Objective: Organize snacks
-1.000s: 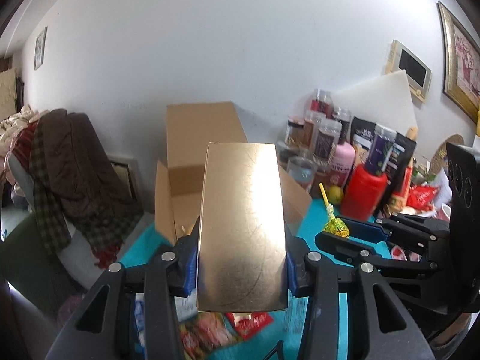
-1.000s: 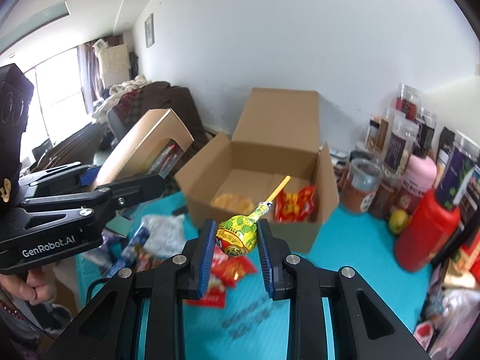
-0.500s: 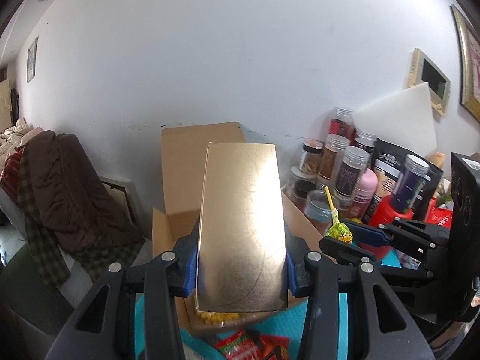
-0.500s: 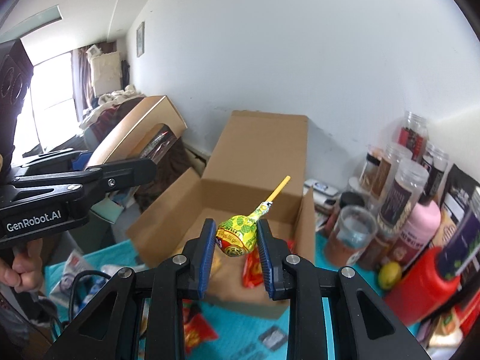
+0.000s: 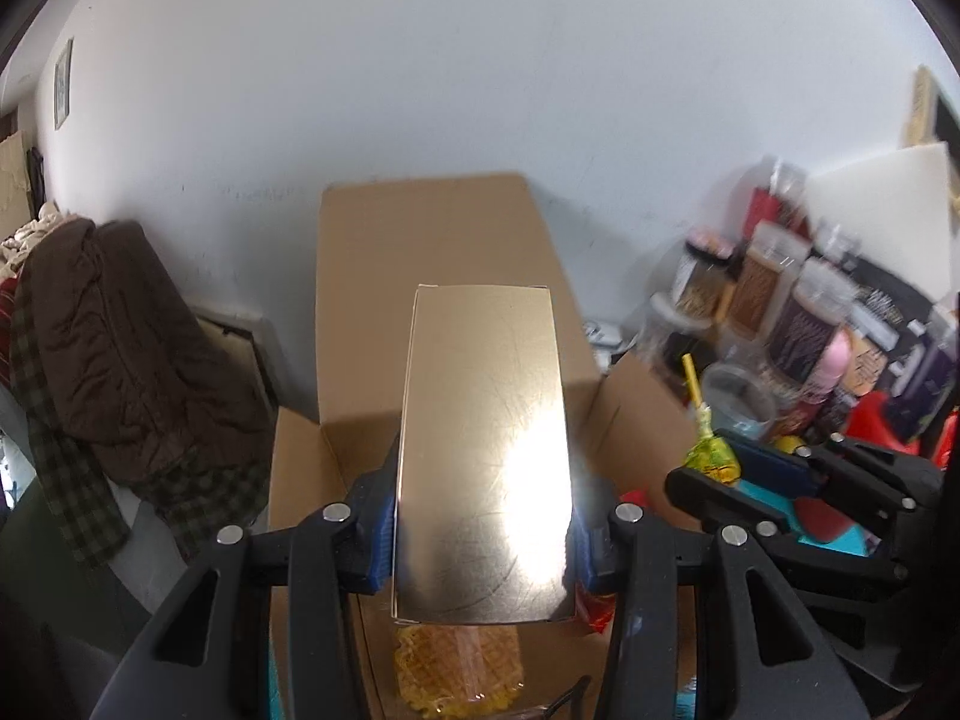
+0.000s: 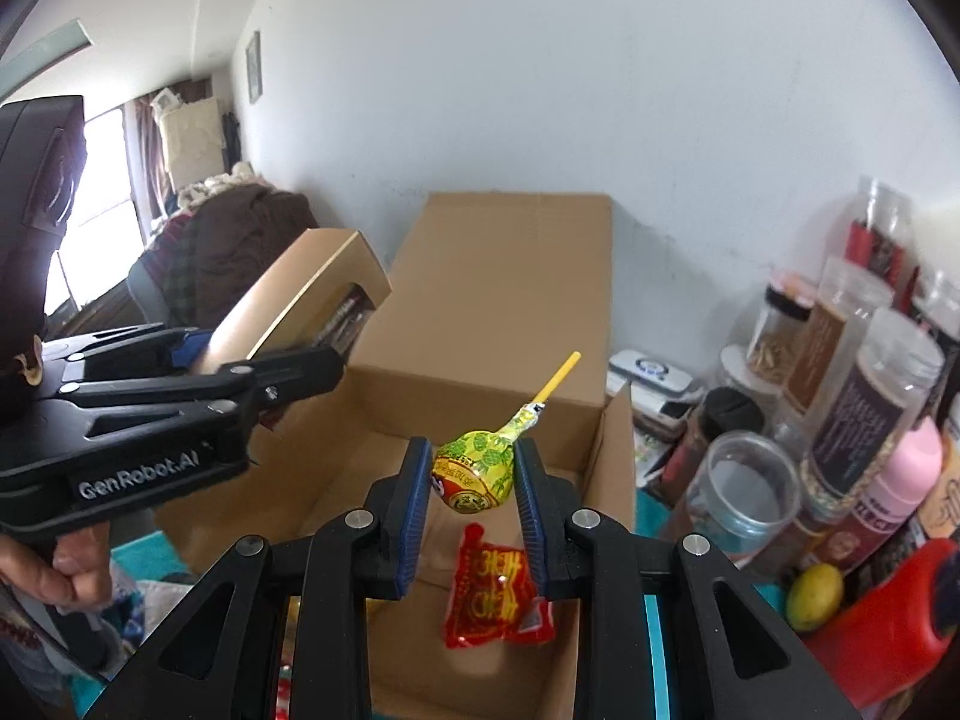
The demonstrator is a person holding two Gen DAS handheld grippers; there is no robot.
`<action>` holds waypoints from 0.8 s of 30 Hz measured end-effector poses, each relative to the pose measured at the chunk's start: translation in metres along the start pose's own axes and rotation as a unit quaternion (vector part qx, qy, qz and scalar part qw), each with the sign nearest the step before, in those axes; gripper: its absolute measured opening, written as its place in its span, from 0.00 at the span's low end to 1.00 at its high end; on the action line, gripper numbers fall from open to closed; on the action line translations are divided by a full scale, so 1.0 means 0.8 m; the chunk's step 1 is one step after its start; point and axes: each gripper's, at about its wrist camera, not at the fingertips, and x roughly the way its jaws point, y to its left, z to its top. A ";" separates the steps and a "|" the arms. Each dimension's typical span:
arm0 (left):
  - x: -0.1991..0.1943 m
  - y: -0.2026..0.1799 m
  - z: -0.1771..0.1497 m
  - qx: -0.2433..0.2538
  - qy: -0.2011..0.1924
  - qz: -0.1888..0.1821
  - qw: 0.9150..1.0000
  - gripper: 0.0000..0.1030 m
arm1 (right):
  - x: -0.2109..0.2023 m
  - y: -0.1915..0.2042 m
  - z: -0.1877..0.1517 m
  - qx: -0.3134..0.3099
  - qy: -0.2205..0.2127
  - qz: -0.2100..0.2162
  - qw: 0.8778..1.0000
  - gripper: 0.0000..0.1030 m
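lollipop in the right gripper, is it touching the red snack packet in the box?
Apart. In the right wrist view the lollipop hangs clamped in the right gripper over the cardboard box, with bare box floor showing between it and the red packet.

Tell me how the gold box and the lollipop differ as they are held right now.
The gold box is a flat, shiny rectangular carton; the lollipop is a small round sweet in a yellow printed wrapper with a yellow stick. The box fills the left claw and spreads it wider; the lollipop sits in the right claw, set narrower. Both are clamped between blue pads above the open cardboard box.
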 end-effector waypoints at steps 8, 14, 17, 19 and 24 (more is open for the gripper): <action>0.054 0.000 -0.022 0.003 0.061 0.010 0.998 0.43 | 0.042 -0.017 -0.019 0.013 0.038 -0.002 0.999 0.27; 0.079 -0.002 -0.035 0.002 0.096 0.023 0.995 0.43 | 0.067 -0.020 -0.032 0.006 0.068 -0.004 0.998 0.27; 0.088 -0.003 -0.044 0.004 0.114 0.028 0.993 0.43 | 0.078 -0.020 -0.037 0.000 0.080 -0.014 0.997 0.27; 0.094 -0.004 -0.050 0.005 0.123 0.033 0.992 0.43 | 0.086 -0.018 -0.042 -0.007 0.089 -0.021 0.996 0.27; 0.112 0.000 -0.059 -0.005 0.156 0.031 0.987 0.43 | 0.104 -0.013 -0.053 -0.023 0.112 -0.023 0.993 0.27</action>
